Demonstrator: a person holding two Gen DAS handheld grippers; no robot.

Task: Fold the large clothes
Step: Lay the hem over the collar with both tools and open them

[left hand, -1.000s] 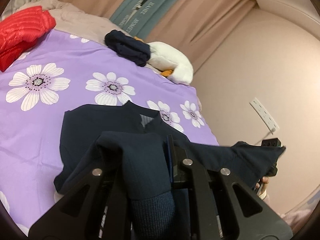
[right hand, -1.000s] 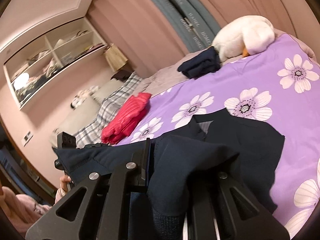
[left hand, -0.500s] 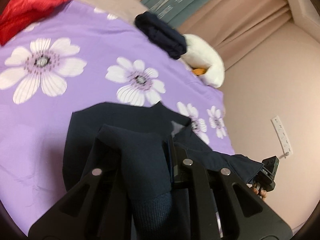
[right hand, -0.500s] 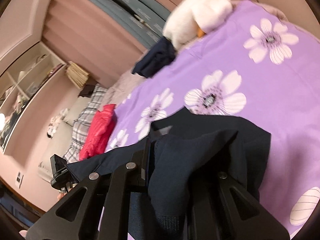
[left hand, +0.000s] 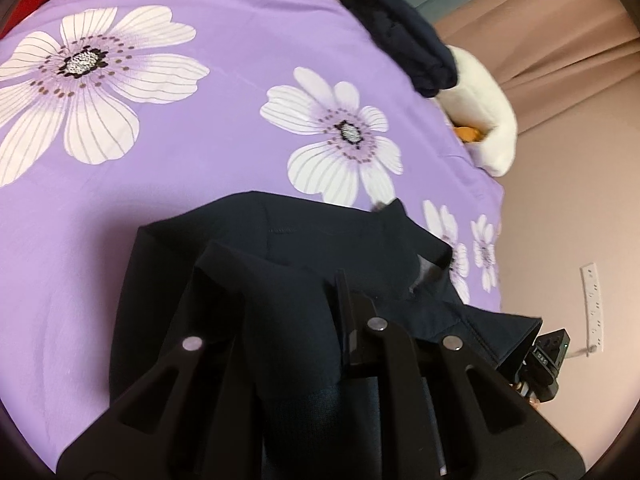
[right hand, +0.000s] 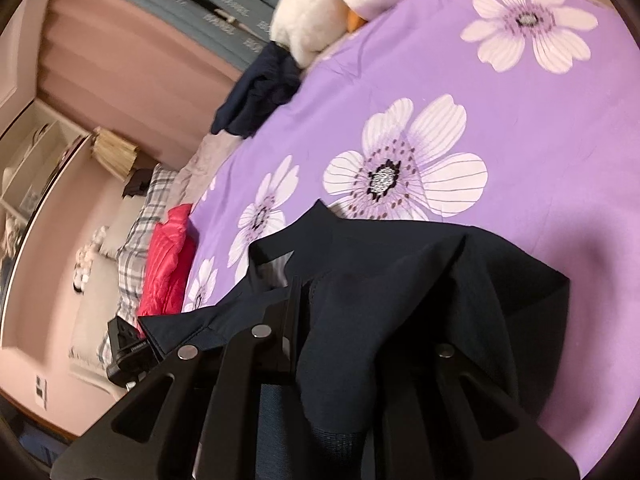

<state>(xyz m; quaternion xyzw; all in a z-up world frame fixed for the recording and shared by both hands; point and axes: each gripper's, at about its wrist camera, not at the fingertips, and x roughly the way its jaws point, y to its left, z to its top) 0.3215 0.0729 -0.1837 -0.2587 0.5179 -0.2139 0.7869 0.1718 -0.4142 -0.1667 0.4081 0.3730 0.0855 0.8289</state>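
Observation:
A dark navy garment (left hand: 280,240) hangs stretched between my two grippers just above the purple flowered bedsheet (left hand: 200,140). My left gripper (left hand: 316,292) is shut on one end, and the cloth drapes over its fingers and hides the tips. In the right wrist view the same garment (right hand: 440,272) falls over my right gripper (right hand: 316,296), which is shut on the other end. Each view catches the other gripper at the edge: the right gripper (left hand: 548,356) and the left gripper (right hand: 128,356), both with the navy hem taut in them.
A folded navy bundle (left hand: 400,36) and a white plush toy (left hand: 484,120) lie at the far end of the bed. A red padded jacket (right hand: 168,264) and a plaid pillow (right hand: 140,216) sit by the bed's other side. A pink wall with a socket (left hand: 592,304) runs close alongside.
Both grippers have come down and forward over the bed with the garment still held. The sheet now fills more of both views, and both views have rolled.

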